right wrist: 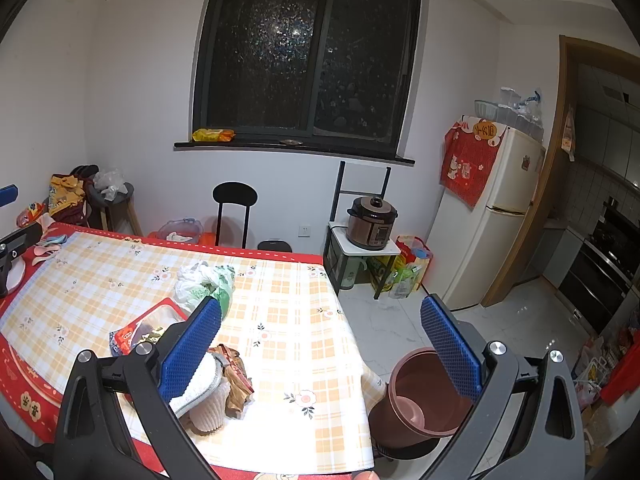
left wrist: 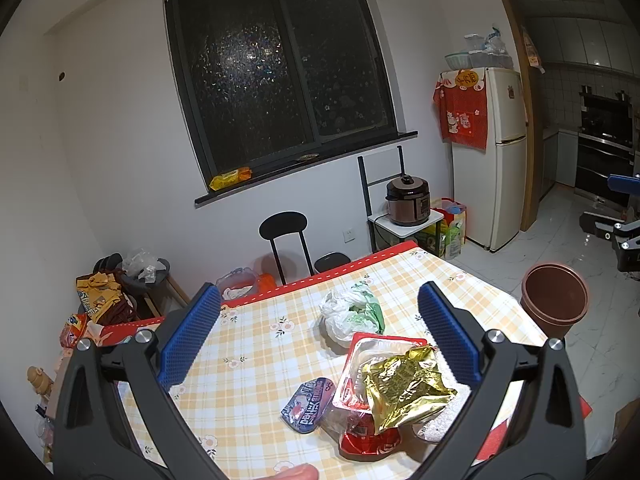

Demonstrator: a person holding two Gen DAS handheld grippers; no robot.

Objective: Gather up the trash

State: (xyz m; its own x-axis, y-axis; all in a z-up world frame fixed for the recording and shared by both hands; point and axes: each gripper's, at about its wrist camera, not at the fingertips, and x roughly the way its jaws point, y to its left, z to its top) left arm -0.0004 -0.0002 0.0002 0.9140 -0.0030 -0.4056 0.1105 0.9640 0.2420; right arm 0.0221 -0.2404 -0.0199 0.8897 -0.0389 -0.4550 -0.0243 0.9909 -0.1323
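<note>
On the table's checked cloth (left wrist: 256, 344) lie a white and green plastic bag (left wrist: 352, 312), a red-rimmed clear tray (left wrist: 356, 364), a gold foil wrapper (left wrist: 404, 388) on top of it, a blue wrapper (left wrist: 310, 400) and a red cup (left wrist: 368, 436). My left gripper (left wrist: 320, 292) hovers open above them, holding nothing. My right gripper (right wrist: 320, 304) is open too, over the table's right corner. By its left finger are a brown crumpled wrapper (right wrist: 236, 376) and a white pleated paper cup (right wrist: 208, 412). A brown bin (right wrist: 424, 400) stands on the floor beside the table, under its right finger.
A black chair (left wrist: 286, 240) stands behind the table. A rice cooker (right wrist: 372, 222) sits on a small stand, with bags (right wrist: 408, 268) and a white fridge (right wrist: 492, 216) to its right. A cluttered stool (left wrist: 144, 276) is at the left wall. Tiled floor leads into a kitchen (left wrist: 592, 152).
</note>
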